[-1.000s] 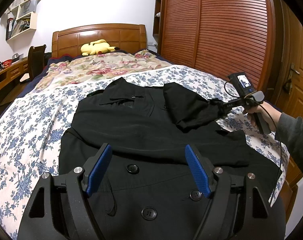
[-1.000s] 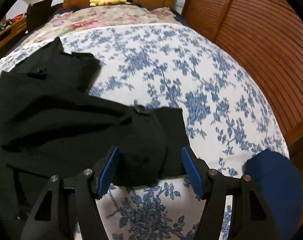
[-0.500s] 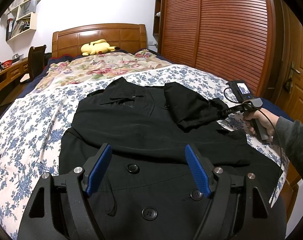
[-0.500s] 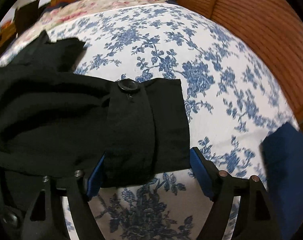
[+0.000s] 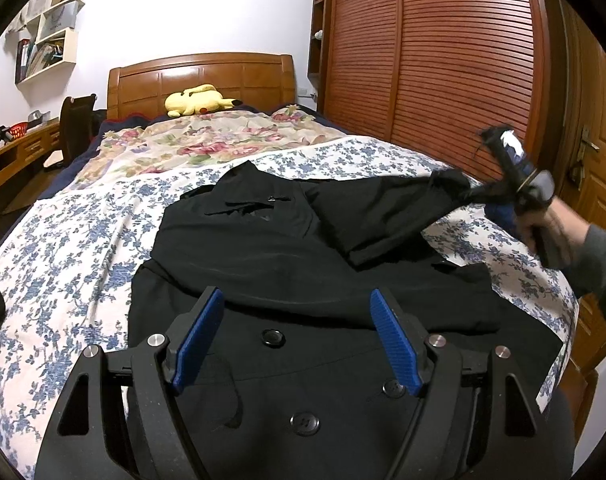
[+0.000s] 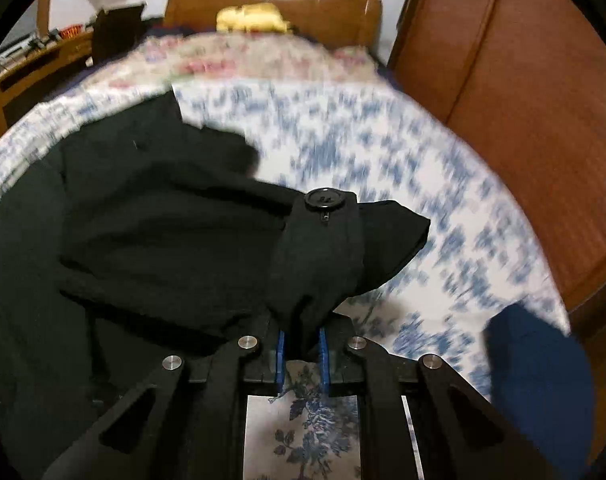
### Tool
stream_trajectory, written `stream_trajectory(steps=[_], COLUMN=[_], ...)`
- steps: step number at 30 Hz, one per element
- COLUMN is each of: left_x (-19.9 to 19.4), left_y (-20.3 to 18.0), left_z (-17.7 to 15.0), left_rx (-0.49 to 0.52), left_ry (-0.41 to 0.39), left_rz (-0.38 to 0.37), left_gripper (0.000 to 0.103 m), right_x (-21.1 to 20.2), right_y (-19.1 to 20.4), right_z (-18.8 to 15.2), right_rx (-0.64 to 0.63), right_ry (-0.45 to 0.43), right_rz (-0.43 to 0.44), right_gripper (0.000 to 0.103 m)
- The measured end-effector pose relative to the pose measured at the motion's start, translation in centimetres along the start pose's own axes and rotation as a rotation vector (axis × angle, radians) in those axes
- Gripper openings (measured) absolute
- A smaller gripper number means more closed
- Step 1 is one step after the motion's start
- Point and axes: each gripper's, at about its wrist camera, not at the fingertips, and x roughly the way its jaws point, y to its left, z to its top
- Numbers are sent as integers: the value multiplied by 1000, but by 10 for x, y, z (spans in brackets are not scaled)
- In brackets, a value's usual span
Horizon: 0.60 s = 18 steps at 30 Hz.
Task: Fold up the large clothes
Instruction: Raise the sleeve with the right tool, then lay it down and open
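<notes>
A black buttoned coat (image 5: 303, 264) lies spread on the flowered bed cover (image 5: 63, 240). My left gripper (image 5: 297, 336) hovers open just above its lower front, with nothing between the blue pads (image 5: 199, 336). At the right, my right gripper (image 5: 469, 192) holds the end of the coat's sleeve (image 5: 383, 208), which is lifted off the bed and pulled out to the right. In the right wrist view the right gripper (image 6: 301, 344) has its jaws closing, the pads pressed on the bunched sleeve cuff (image 6: 319, 252), and the cuff button (image 6: 324, 199) faces up.
A yellow plush toy (image 5: 199, 100) rests by the wooden headboard (image 5: 199, 76). A slatted wooden wardrobe (image 5: 443, 60) runs along the bed's right side. A desk (image 5: 15, 152) and chair (image 5: 75, 128) stand on the left. A dark blue cloth (image 6: 539, 368) hangs at the bed's right edge.
My right gripper closed on the sleeve cuff and raised it, stretching the sleeve out to the right. The left gripper has stayed where it was, open.
</notes>
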Motion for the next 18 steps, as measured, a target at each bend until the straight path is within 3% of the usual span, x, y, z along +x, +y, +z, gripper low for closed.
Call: stream_trajectory(steps=[9,18], left_x=[-26,-56], left_y=[19,44], left_z=[-1,-10], left_rx=[-16,-21], left_ry=[-37,-59], left_rz=[6,43], left_gripper=[77,77], right_x=[-114,-181], right_y=[-15,46], right_z=[21,21], right_rx=[-14,-121], right_ry=[-162,-247], right_rz=[-69,-18], right_gripper=[12,13])
